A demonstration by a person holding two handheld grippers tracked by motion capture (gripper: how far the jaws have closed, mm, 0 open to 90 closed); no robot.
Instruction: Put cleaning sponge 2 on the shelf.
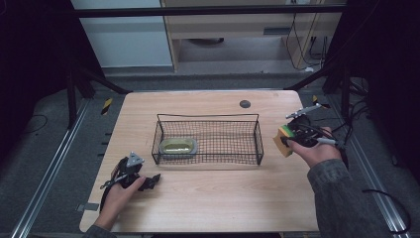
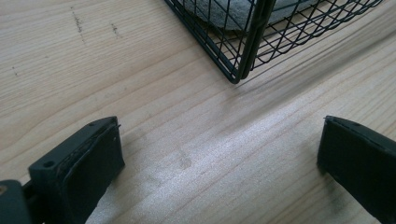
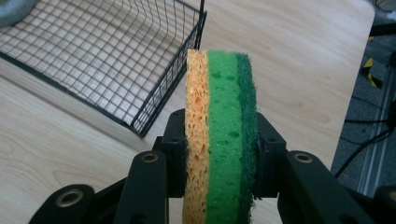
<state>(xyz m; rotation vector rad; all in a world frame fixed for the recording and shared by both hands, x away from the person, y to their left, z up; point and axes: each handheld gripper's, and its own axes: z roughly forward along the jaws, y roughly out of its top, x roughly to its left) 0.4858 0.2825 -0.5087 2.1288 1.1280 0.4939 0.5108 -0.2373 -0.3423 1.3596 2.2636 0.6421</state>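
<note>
My left tool (image 1: 148,182) rests on the surface (image 1: 213,198) at the lower left of the high view, jaws spread wide with nothing but bare wood between them; the basket's near corner (image 2: 238,74) stands just ahead of it in the left gripper view. My right tool (image 1: 289,140), at the right of centre in the high view, is clenched on the sponge (image 3: 222,135), which stands on edge between the pads, orange layer to the left, green to the right. The wire basket (image 1: 258,144) lies to the left of the sponge, its right end wall the nearest part and its long axis running across the frame. A shallow dish (image 1: 178,146) already sits at the basket's far left end, so I judge the open right half is where the sponge should go.
</note>
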